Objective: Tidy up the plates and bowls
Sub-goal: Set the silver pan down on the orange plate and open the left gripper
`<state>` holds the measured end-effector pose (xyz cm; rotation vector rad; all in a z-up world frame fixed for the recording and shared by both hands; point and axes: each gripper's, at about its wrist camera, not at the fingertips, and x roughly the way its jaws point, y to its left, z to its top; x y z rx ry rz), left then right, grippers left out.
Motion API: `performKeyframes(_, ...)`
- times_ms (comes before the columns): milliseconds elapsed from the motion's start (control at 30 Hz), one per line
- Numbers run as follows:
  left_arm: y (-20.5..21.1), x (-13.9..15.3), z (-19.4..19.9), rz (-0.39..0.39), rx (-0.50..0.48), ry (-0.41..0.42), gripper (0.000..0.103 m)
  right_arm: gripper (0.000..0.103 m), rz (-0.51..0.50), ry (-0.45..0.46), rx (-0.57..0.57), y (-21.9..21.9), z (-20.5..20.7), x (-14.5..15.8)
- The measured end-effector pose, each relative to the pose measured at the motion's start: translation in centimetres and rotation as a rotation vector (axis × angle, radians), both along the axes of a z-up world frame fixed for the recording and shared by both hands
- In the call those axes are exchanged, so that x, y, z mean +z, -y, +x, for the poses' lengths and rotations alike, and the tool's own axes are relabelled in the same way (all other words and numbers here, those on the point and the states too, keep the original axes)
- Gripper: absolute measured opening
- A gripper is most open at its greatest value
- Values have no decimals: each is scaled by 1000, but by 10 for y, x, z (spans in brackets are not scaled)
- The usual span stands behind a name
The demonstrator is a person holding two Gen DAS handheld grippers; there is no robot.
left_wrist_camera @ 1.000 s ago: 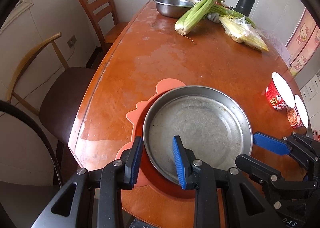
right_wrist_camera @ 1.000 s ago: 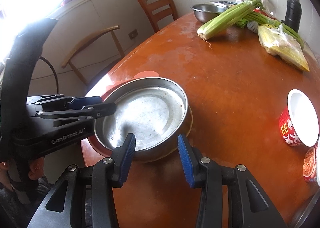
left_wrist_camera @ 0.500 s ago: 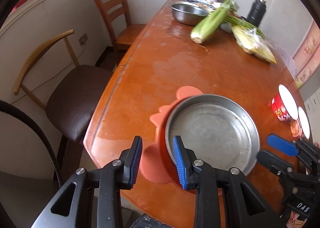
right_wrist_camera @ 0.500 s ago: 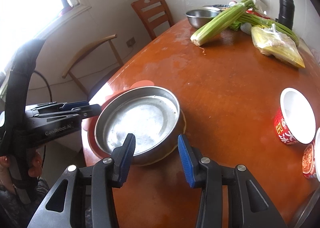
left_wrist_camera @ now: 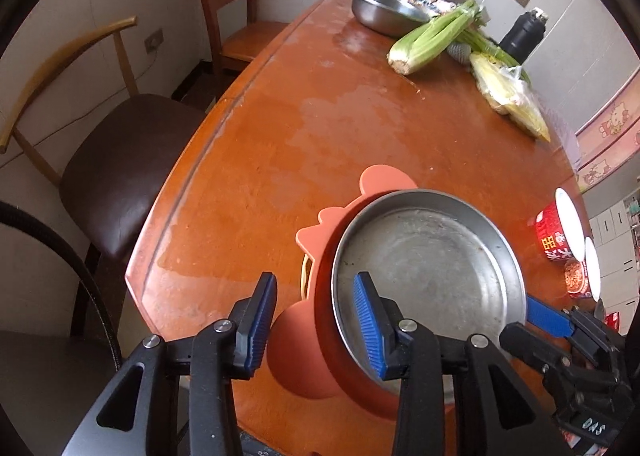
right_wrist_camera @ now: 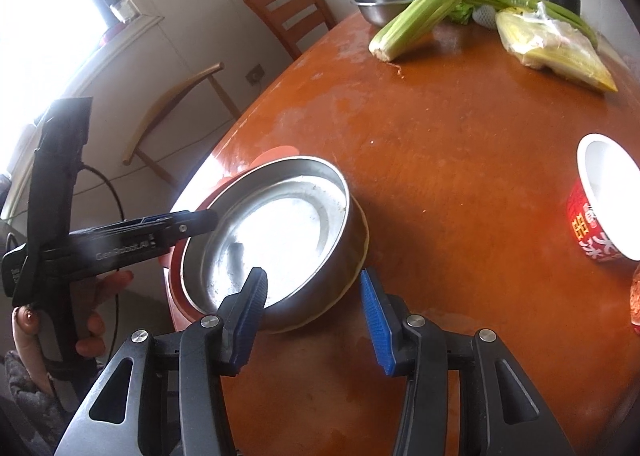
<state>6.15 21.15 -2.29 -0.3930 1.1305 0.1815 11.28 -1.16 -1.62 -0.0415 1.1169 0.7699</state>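
Steel pan (left_wrist_camera: 428, 264), round and scuffed, sits in orange plate (left_wrist_camera: 308, 364); both jaws opening, straddling rims.

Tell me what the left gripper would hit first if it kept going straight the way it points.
Probably the orange plate under the metal pan: the left gripper, open, straddles their near rims. Depth is unclear; one finger may reach the pan's inside first.

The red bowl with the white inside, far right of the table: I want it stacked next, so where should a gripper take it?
Take the red bowl by its thin white rim, one finger inside, one on the red wall. It stands upright and open, too wide to span. The right gripper is closer; come from above on the rim's near side.
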Motion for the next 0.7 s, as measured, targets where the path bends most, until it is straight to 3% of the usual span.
performKeyframes(333, 2, -13, 12, -21, -16, -38, 46, 50, 12, -67, 18, -13, 11, -14)
performKeyframes(700, 15, -17, 25, -46, -56, -48, 48, 50, -26, -1, 16, -17, 16, -13)
